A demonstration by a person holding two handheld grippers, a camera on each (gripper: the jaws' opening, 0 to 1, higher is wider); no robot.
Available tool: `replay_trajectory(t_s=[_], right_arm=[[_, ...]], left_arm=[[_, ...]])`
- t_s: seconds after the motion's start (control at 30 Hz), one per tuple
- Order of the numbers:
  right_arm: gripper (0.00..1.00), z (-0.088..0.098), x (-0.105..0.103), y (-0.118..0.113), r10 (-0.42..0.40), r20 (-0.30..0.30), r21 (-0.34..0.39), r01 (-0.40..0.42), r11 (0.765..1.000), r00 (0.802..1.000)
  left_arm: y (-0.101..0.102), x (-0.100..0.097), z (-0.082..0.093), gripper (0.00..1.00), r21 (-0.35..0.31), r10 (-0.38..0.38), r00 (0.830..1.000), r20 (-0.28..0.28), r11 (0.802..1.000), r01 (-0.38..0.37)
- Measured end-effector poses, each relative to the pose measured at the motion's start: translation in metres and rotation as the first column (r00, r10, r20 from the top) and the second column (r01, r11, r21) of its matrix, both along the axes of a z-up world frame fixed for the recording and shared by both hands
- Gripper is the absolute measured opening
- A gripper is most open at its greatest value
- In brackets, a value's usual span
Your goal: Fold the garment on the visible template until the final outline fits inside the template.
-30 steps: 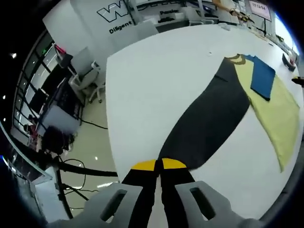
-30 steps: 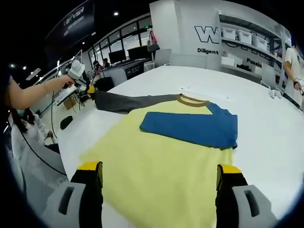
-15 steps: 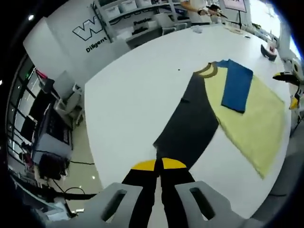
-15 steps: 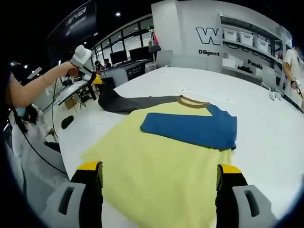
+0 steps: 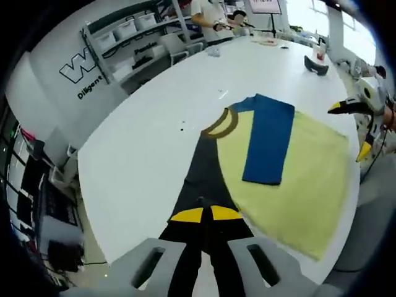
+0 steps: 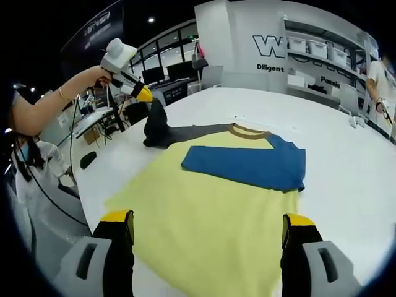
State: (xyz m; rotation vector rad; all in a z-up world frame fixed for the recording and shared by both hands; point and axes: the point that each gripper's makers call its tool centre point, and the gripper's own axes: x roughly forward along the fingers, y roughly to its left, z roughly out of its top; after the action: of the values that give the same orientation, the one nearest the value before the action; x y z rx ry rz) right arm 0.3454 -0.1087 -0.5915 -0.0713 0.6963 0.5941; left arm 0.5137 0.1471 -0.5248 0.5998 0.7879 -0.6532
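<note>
A yellow shirt (image 6: 210, 216) lies flat on the white table (image 6: 346, 167), its blue sleeve (image 6: 247, 166) folded across the chest below the brown collar (image 6: 250, 130). The dark grey sleeve (image 6: 162, 129) is lifted off the table at its cuff. My left gripper (image 5: 206, 215) is shut on that cuff; in the right gripper view the left gripper (image 6: 141, 94) is held high at the left by a person's hand. My right gripper (image 6: 207, 229) stands open over the shirt's hem with nothing between its fingers. In the left gripper view the grey sleeve (image 5: 201, 176) runs up to the collar (image 5: 221, 123).
A person's arm (image 6: 49, 114) reaches in from the left. Shelves with bins (image 6: 322, 46) and a person (image 5: 210, 12) stand beyond the far table edge. Small items (image 5: 315, 65) lie at the table's far end. Desks and chairs (image 6: 173, 74) fill the room behind.
My left gripper has lifted the grey sleeve's cuff off the table and carried it inward toward the shirt body. The right gripper has stayed in place, open.
</note>
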Motion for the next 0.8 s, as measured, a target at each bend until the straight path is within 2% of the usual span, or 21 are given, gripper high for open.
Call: replay_trajectory(t_s=[0.1,0.3,0.4,0.63,0.67,0.8], right_arm=[[0.99,0.000,0.000,-0.001,-0.005,0.000,0.004,0.005,1.000,1.000],[0.99,-0.002,-0.002,-0.005,-0.007,-0.009,0.001,0.007,1.000,1.000],[0.99,-0.003,-0.002,-0.006,-0.009,-0.008,0.002,0.009,1.000,1.000],[0.99,-0.005,0.000,-0.010,-0.016,-0.014,0.006,0.016,1.000,1.000],[0.99,-0.006,0.000,-0.011,-0.017,-0.014,0.005,0.017,1.000,1.000],[0.99,-0.006,0.002,-0.015,-0.021,-0.014,0.003,0.021,1.000,1.000]], left_arm=[[-0.022,0.007,0.004,0.04,0.011,-0.018,1.000,0.013,1.000,0.018],[-0.072,0.015,0.016,0.04,-0.023,-0.088,0.996,0.024,0.996,0.088],[-0.096,0.023,0.019,0.04,-0.047,-0.095,0.995,0.025,0.994,0.096],[-0.142,0.026,0.015,0.04,-0.096,-0.122,0.992,0.004,0.988,0.122],[-0.153,0.026,0.012,0.04,-0.109,-0.126,0.992,-0.002,0.986,0.125],[-0.175,0.030,0.008,0.04,-0.131,-0.125,0.992,-0.004,0.984,0.123]])
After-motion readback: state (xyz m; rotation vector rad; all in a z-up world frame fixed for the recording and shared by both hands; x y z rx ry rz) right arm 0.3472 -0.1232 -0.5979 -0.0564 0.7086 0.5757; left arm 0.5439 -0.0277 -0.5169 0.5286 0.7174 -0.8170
